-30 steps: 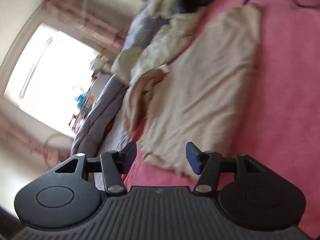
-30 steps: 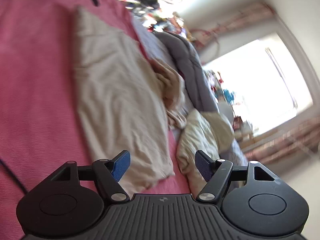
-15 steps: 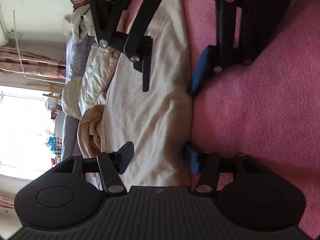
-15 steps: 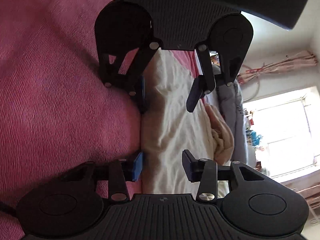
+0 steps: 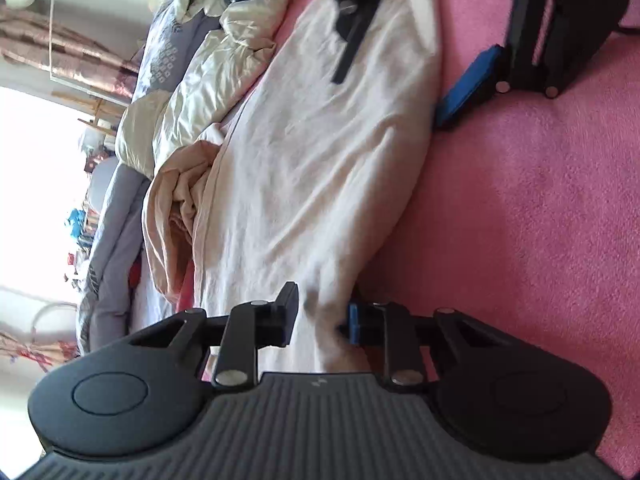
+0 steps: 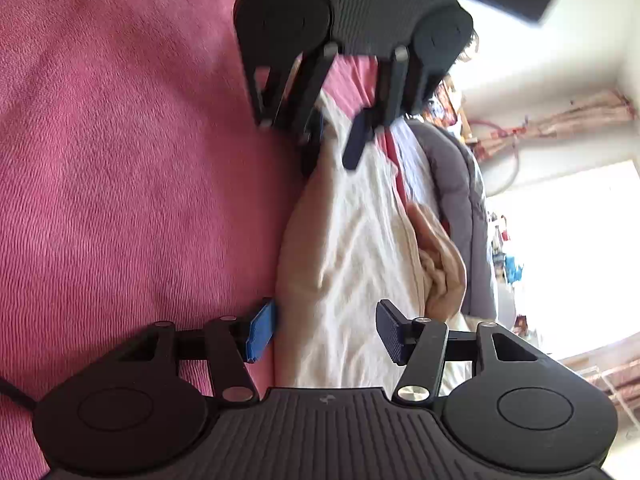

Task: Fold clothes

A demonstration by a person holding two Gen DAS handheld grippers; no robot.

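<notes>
A long, wrinkled cream cotton garment (image 5: 316, 152) lies lengthwise on the pink fleece bed cover (image 5: 520, 216); the left gripper (image 5: 322, 318) jaws are closing, pinching its near hem; the right gripper (image 6: 324, 334) jaws are opening, straddling the opposite end.

The place is a lived-in bedroom in a home. A wide bed is covered with a pink blanket (image 5: 520, 220), and on it a cream garment (image 5: 312, 168) lies spread beside a heap of crumpled pale bedding (image 5: 208, 80), a bunched peach cloth (image 5: 172, 216) and a grey quilt (image 6: 460, 184) along the far edge. Beyond the bed a large bright window (image 6: 572, 248) is framed by patterned pinkish curtains (image 6: 560, 120) tied back against a plain white wall (image 6: 540, 60), with small colourful household clutter (image 5: 80, 228) crowded along the sill.
</notes>
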